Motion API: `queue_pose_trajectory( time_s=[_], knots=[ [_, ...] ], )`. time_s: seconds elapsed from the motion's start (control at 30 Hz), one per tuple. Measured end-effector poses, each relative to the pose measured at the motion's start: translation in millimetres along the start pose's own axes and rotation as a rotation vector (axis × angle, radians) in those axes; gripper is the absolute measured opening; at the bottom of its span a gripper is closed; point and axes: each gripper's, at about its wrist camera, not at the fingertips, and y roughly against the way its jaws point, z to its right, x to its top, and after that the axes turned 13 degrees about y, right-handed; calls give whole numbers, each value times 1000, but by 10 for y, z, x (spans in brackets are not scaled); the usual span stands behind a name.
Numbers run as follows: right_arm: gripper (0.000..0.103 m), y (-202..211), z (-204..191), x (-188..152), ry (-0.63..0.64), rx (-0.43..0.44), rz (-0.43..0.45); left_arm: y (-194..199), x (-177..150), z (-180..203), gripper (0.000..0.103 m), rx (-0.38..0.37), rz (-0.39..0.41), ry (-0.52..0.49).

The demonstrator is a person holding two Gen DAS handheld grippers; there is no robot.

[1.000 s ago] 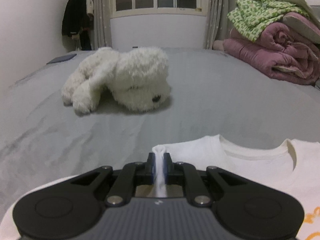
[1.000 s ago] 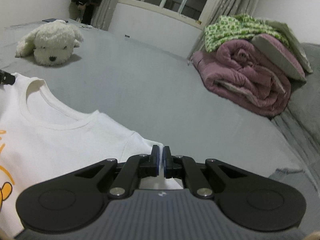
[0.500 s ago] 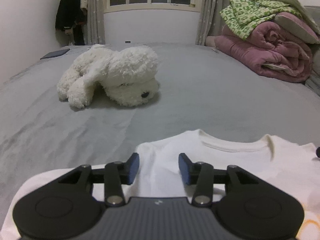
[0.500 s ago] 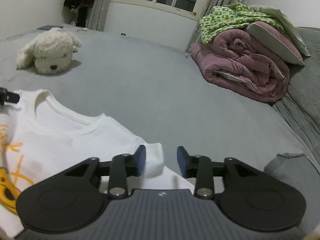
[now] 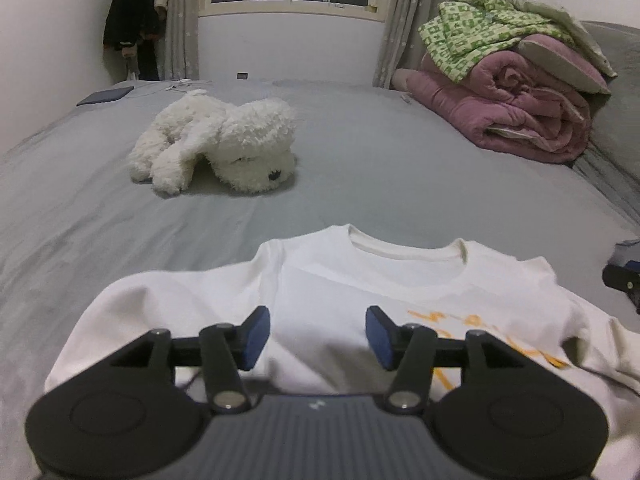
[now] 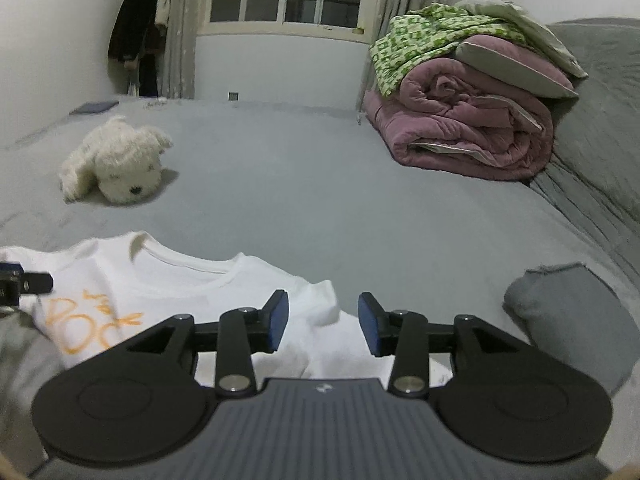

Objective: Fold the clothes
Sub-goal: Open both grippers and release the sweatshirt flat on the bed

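A white T-shirt (image 5: 340, 292) lies spread face up on the grey bed (image 5: 360, 168), just ahead of and under both grippers, collar pointing away from them. The left gripper (image 5: 317, 338) and right gripper (image 6: 322, 322) both stand with jaws wide apart, holding nothing. The shirt looks light, soft and limp, likely to sag and wrinkle, so shoulder seams or sleeve edges seem the best pinch points.

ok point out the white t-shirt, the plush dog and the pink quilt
white t-shirt (image 5: 332, 280): left wrist view, chest below collar
plush dog (image 5: 256, 148): left wrist view, head
pink quilt (image 6: 472, 136): right wrist view, rolled front
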Motion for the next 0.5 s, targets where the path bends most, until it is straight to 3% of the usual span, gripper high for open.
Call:
queue_pose_trajectory(
  time_s=[0.43, 0.5],
  knots=[
    [44, 546, -191, -190, -122, 70, 6, 627, -456, -310, 57, -35, -39, 46],
    [51, 586, -230, -240, -127, 80, 1, 666, -525, -368, 57, -39, -44, 60]
  ],
)
